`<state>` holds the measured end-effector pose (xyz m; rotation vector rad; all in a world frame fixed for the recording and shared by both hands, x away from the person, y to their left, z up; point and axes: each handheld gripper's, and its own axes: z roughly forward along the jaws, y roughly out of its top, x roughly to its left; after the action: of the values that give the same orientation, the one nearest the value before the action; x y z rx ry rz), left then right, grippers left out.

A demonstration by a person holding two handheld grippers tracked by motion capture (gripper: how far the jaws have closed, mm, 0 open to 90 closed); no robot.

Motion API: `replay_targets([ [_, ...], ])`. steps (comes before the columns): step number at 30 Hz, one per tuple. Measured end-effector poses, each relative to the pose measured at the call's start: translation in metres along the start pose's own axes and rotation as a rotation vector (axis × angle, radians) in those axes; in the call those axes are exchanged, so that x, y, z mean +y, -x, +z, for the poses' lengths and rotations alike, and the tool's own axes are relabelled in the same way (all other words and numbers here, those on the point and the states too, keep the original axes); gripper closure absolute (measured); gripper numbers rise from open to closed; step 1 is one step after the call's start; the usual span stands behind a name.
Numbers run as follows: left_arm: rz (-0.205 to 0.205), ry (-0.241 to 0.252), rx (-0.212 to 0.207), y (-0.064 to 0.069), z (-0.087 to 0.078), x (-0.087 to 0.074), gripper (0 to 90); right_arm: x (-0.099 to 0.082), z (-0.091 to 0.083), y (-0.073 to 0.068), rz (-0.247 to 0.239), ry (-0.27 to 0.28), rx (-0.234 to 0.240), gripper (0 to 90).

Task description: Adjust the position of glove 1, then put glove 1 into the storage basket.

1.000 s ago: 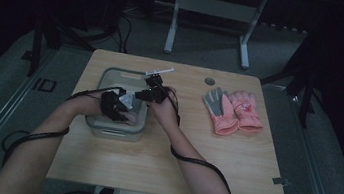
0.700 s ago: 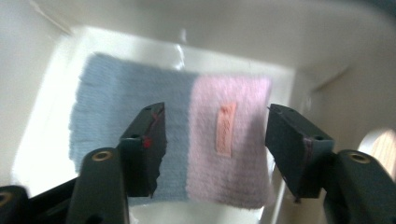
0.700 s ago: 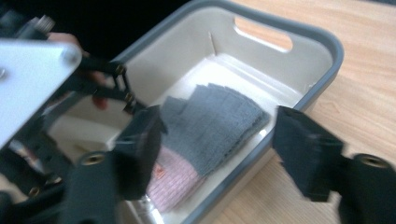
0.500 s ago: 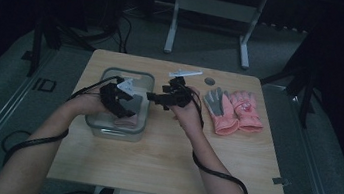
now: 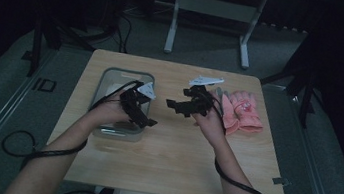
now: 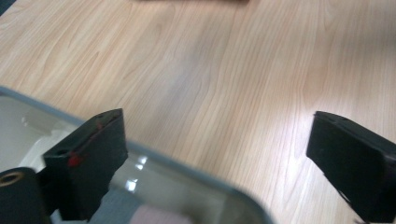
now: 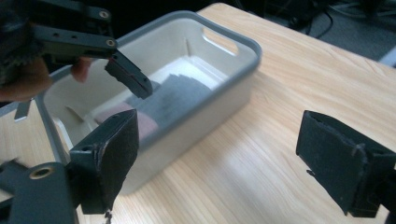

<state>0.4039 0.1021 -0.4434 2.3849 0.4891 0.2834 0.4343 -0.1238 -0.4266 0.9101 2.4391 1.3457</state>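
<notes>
— Why does one glove (image 7: pixel 154 100) lie in the grey bin (image 7: pixel 233 39) already?

— Looks dropped there; both claws have just been opening, with nothing between the jaws. More gloves (image 5: pixel 241 111) wait at the table's right (pink with grey palms).

— And the hands?

— The left gripper (image 5: pixel 149 122) hangs wide at the bin's rim; the right gripper (image 5: pixel 171 104) gapes, pointing left over bare table (image 5: pixel 176 163).

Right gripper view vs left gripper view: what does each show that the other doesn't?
Right gripper view: whole grey bin with a pink-and-grey glove inside, plus the left gripper over it. Left gripper view: just the bin's near rim and bare table ahead. Both: open, empty jaws, the bin, wooden tabletop.
</notes>
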Motion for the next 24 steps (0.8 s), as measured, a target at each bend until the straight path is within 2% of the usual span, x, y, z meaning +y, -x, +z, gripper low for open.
replay_targets([
  [2, -0.027, 0.014, 0.011, 0.006, 0.005, 0.004, 1.8, -0.005, -0.007, 0.005, 0.007, -0.006, -0.026, 10.7],
  [4, -0.047, 0.056, 0.021, 0.013, 0.009, 0.008, 1.5, -0.009, -0.013, 0.01, 0.017, -0.001, -0.019, 10.3],
  [5, -0.054, 0.062, 0.033, 0.015, 0.011, 0.009, 1.5, -0.011, -0.017, 0.014, 0.016, 0.008, -0.032, 10.9],
  [7, -0.059, 0.078, 0.063, 0.022, 0.015, 0.011, 1.5, -0.015, -0.025, 0.021, 0.015, 0.012, -0.045, 20.5],
  [8, -0.057, 0.072, 0.093, 0.03, 0.02, 0.013, 1.5, -0.016, -0.028, 0.023, 0.016, 0.012, -0.052, 24.3],
  [9, -0.057, 0.072, 0.093, 0.03, 0.02, 0.013, 1.6, -0.016, -0.028, 0.023, 0.016, 0.012, -0.052, 24.3],
  [11, -0.048, 0.053, 0.093, 0.037, 0.025, 0.014, 1.6, -0.023, -0.04, 0.036, 0.0, -0.005, -0.091, 41.8],
  [12, -0.048, 0.053, 0.093, 0.037, 0.025, 0.014, 1.6, -0.023, -0.04, 0.036, 0.0, -0.005, -0.091, 41.8],
  [13, -0.049, 0.062, 0.088, 0.042, 0.029, 0.015, 1.6, -0.029, -0.046, 0.048, -0.006, -0.031, -0.124, 52.4],
  [15, -0.047, 0.068, 0.101, 0.05, 0.034, 0.015, 1.6, -0.03, -0.048, 0.051, -0.004, -0.037, -0.136, 55.6],
  [16, -0.044, 0.065, 0.106, 0.056, 0.038, 0.015, 1.6, -0.035, -0.051, 0.062, -0.002, -0.048, -0.159, 58.7],
  [17, -0.044, 0.065, 0.106, 0.056, 0.038, 0.015, 1.6, -0.035, -0.051, 0.062, -0.002, -0.048, -0.159, 58.7],
  [22, -0.036, 0.058, 0.134, 0.076, 0.052, 0.012, 1.6, -0.047, -0.057, 0.089, 0.014, -0.073, -0.219, 61.9],
  [23, -0.036, 0.048, 0.13, 0.082, 0.056, 0.009, 1.6, -0.051, -0.057, 0.099, 0.01, -0.089, -0.252, 63.1],
  [24, -0.036, 0.048, 0.13, 0.082, 0.056, 0.009, 1.6, -0.051, -0.057, 0.099, 0.01, -0.089, -0.252, 63.1],
])
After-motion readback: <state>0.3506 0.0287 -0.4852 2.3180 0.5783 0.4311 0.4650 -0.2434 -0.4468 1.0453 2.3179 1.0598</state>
